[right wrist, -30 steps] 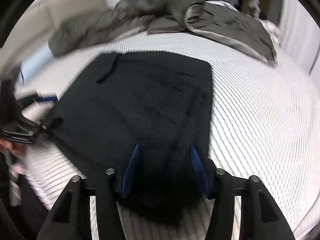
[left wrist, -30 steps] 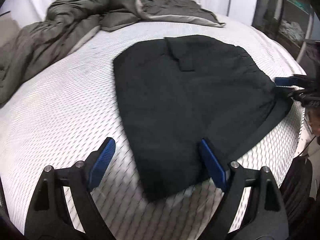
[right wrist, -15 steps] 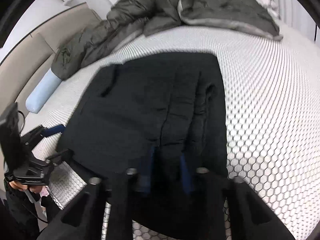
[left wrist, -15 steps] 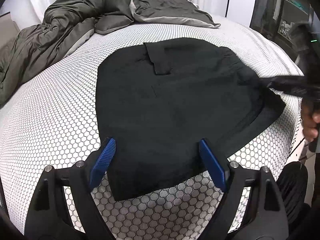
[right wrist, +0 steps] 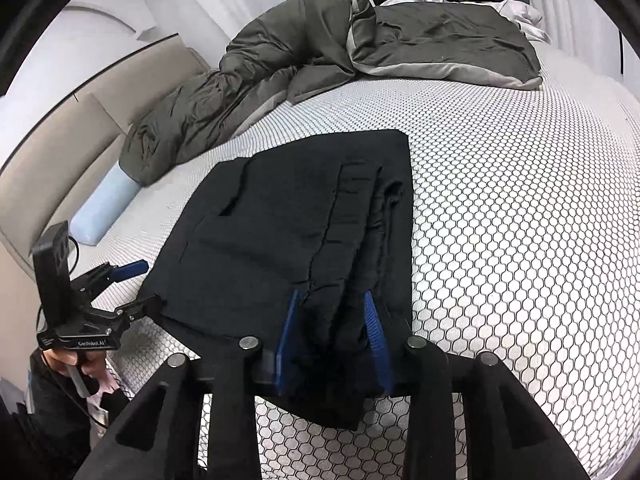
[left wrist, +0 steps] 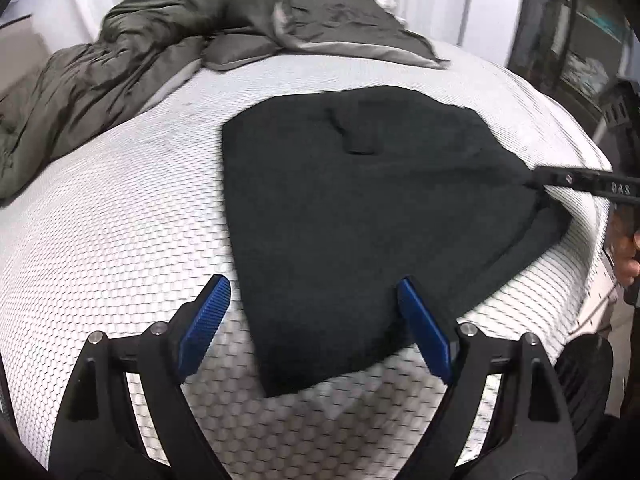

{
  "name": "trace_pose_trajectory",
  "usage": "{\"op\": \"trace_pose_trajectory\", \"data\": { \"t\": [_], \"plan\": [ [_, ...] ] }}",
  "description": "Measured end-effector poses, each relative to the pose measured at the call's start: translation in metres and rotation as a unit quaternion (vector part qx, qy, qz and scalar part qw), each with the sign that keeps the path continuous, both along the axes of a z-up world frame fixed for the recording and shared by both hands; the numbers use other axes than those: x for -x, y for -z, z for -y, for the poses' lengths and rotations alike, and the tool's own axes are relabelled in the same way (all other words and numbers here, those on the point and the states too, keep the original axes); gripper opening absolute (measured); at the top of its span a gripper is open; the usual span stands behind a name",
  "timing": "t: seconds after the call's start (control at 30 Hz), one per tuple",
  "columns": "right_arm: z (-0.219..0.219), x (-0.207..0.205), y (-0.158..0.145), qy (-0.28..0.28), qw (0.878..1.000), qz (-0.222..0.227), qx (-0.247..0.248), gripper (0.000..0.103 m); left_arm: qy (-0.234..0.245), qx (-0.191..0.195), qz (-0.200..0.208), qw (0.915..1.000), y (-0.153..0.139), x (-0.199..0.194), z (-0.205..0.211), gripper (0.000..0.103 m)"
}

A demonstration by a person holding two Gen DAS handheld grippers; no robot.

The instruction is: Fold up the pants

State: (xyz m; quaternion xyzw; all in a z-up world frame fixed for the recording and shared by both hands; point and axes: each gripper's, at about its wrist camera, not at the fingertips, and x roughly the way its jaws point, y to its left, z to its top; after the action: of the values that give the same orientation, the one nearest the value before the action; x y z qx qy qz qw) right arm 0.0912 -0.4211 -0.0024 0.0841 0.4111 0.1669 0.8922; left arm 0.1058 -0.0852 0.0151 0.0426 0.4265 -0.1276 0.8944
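Black pants lie folded flat on a white honeycomb-patterned bed; they also show in the right wrist view. My left gripper is open, its blue fingers straddling the near corner of the pants just above the cloth. It also shows at the left of the right wrist view. My right gripper is shut on a bunched edge of the pants near the bed's side. In the left wrist view it reaches in from the right and pinches the pants' right edge.
A crumpled grey duvet is piled along the back of the bed; it also shows in the right wrist view. A pale blue bolster lies by the beige headboard. The bed's edge runs close at right.
My right gripper has closed on the pants' edge and lifted it slightly. My left gripper stays open and has shifted left, so the pants now sit further right in its view.
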Motion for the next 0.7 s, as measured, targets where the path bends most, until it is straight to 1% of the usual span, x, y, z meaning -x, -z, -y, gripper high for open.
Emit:
{"op": "trace_pose_trajectory", "data": {
  "t": [0.03,0.1,0.13,0.17,0.2,0.23,0.27,0.3,0.4,0.43,0.5,0.53,0.57,0.6,0.63,0.67,0.7],
  "plan": [
    [-0.001,-0.006,0.002,0.0,1.0,-0.005,0.002,0.035,-0.01,0.003,-0.006,0.9999,0.003,-0.003,-0.005,0.084],
    [-0.006,-0.023,0.012,0.0,1.0,-0.019,-0.002,0.034,-0.023,0.028,-0.023,0.9991,0.009,-0.011,-0.018,0.084],
    [-0.008,-0.03,0.019,-0.007,0.999,-0.03,-0.01,0.032,-0.025,0.041,-0.029,0.9984,0.011,-0.012,-0.021,0.084],
    [-0.015,-0.036,0.02,-0.009,0.999,-0.038,-0.008,0.027,-0.027,0.051,-0.034,0.9978,0.013,-0.012,-0.024,0.084],
    [-0.017,-0.042,0.022,-0.009,0.999,-0.043,0.001,0.017,-0.029,0.051,-0.034,0.9977,0.013,-0.011,-0.025,0.084],
    [-0.022,-0.041,0.018,-0.018,0.999,-0.037,0.011,0.01,-0.028,0.05,-0.032,0.9978,0.013,-0.011,-0.026,0.084],
    [-0.025,-0.036,0.009,-0.025,0.999,-0.025,0.02,0.008,-0.027,0.044,-0.029,0.9982,0.012,-0.01,-0.025,0.084],
    [-0.026,-0.03,0.002,-0.034,0.999,-0.017,0.016,0.007,-0.026,0.039,-0.026,0.9985,0.011,-0.009,-0.025,0.084],
    [-0.027,-0.005,-0.027,-0.052,0.999,0.011,-0.004,0.007,-0.029,0.021,-0.017,0.9992,0.004,-0.007,-0.025,0.084],
    [-0.025,0.004,-0.033,-0.054,0.998,0.013,-0.016,0.007,-0.03,0.018,-0.013,0.9993,0.001,-0.005,-0.024,0.084],
    [-0.019,0.015,-0.034,-0.053,0.998,0.01,-0.043,0.007,-0.022,0.027,-0.005,0.9994,-0.005,0.0,-0.024,0.084],
    [-0.018,0.018,-0.03,-0.047,0.998,0.008,-0.045,0.007,-0.018,0.03,-0.002,0.9994,-0.006,0.0,-0.024,0.084],
    [-0.017,0.015,-0.022,-0.038,0.999,0.002,-0.031,0.007,-0.016,0.029,-0.004,0.9995,-0.005,-0.001,-0.022,0.084],
    [-0.021,0.007,-0.011,-0.026,1.0,-0.01,-0.007,0.008,-0.018,0.023,-0.008,0.9995,-0.003,-0.001,-0.022,0.084],
    [-0.022,-0.004,0.007,-0.012,0.999,-0.036,0.015,0.009,-0.022,0.018,-0.015,0.9995,0.001,-0.003,-0.021,0.084],
    [-0.022,-0.013,0.016,-0.006,0.998,-0.054,0.01,0.01,-0.026,0.017,-0.024,0.9992,0.006,-0.004,-0.022,0.084],
    [-0.017,-0.016,0.024,0.004,0.998,-0.065,-0.01,0.012,-0.025,0.022,-0.027,0.9991,0.009,-0.004,-0.023,0.084]
  ]
}}
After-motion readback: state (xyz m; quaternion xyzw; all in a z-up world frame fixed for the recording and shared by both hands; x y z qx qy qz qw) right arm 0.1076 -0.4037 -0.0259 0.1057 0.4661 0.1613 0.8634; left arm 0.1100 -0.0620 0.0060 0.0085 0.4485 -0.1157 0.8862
